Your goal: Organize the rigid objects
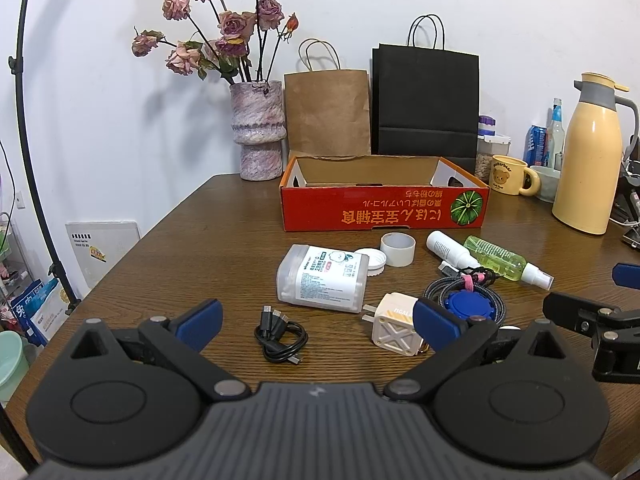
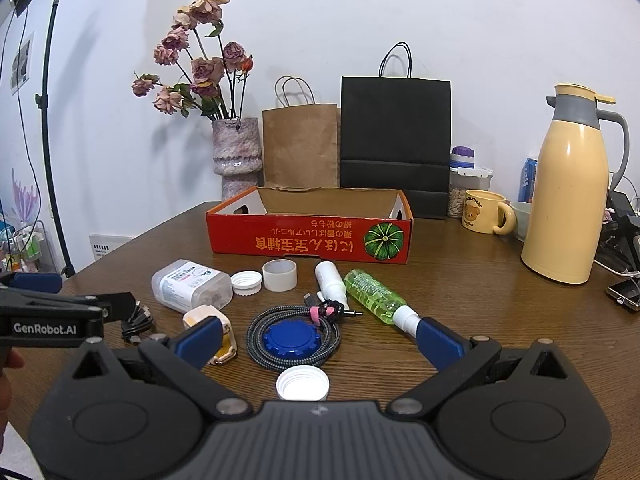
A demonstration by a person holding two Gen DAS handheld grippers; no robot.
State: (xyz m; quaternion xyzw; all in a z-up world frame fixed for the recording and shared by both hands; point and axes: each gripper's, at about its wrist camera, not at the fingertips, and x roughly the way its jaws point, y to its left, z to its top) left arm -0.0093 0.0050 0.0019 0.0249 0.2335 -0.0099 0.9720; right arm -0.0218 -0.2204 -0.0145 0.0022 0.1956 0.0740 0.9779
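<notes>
The landmark is the open red cardboard box [image 1: 384,204] with a printed pumpkin, standing toward the back of the brown wooden table [image 1: 192,248]; every loose thing lies in front of it. Farthest left of the box's front, the left gripper [image 1: 318,322] hangs low over the table with its blue-padded jaws wide apart and empty; a coiled short black cable [image 1: 282,338] lies between them. Just ahead, nearer the box, lies a clear plastic cotton-swab tub [image 1: 324,278] on its side, then a white ribbed screw cap [image 1: 372,262] and a white tape ring [image 1: 397,249] close before the box's front wall. A cream square wall charger [image 1: 394,330] sits beside a braided grey cable coil [image 2: 294,338] ringing a round blue lid [image 2: 292,340]. A small white bottle [image 2: 330,280] and a green spray bottle [image 2: 374,294] lie right of the ring. The right gripper [image 2: 320,340] hovers with jaws spread, holding nothing, and a second white cap [image 2: 303,383] lies nearest it, farthest from the box.
</notes>
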